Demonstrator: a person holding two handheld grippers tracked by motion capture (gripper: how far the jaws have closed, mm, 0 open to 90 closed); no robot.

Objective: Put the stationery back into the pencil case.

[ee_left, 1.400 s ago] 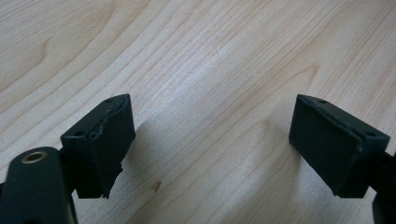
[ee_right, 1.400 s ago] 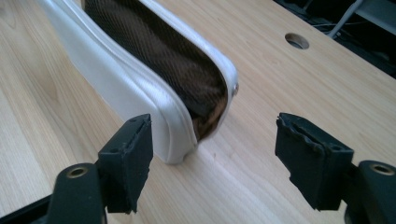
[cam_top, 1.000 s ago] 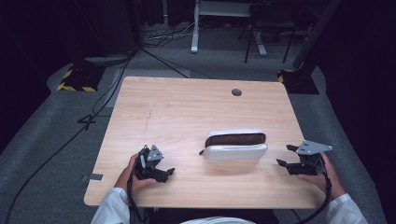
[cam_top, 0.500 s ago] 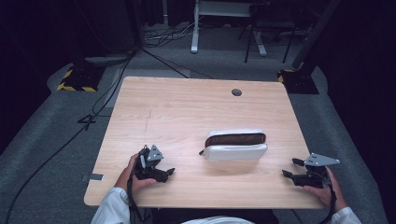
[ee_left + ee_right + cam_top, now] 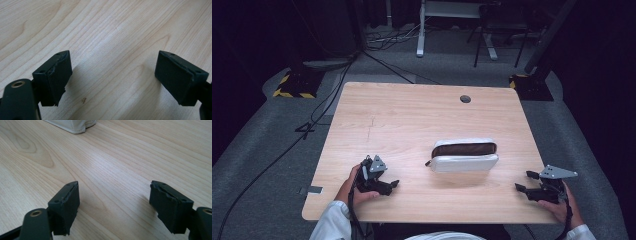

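A white zip pouch [image 5: 464, 156] with a brown open top lies on the wooden table [image 5: 412, 115], right of centre. My left gripper [image 5: 389, 180] rests near the front left, held in a hand and pointing right toward the pouch. Its jaws stand open over bare wood [image 5: 112, 77]. My right gripper [image 5: 523, 181] sits low at the front right corner and points left. Its jaws have just been opening further and are wide open with nothing between them [image 5: 115, 205]. A corner of the pouch [image 5: 75, 125] shows ahead of it in the right gripper view.
A round cable hole [image 5: 465, 99] sits near the table's far edge. Grey carpet surrounds the table, with cables [image 5: 322, 107] on the floor at the left. Yellow-and-black striped stand bases [image 5: 292, 85] lie beyond the far corners.
My right gripper has sunk and drawn back toward the front right corner of the table. The left gripper and the pouch have stayed put.
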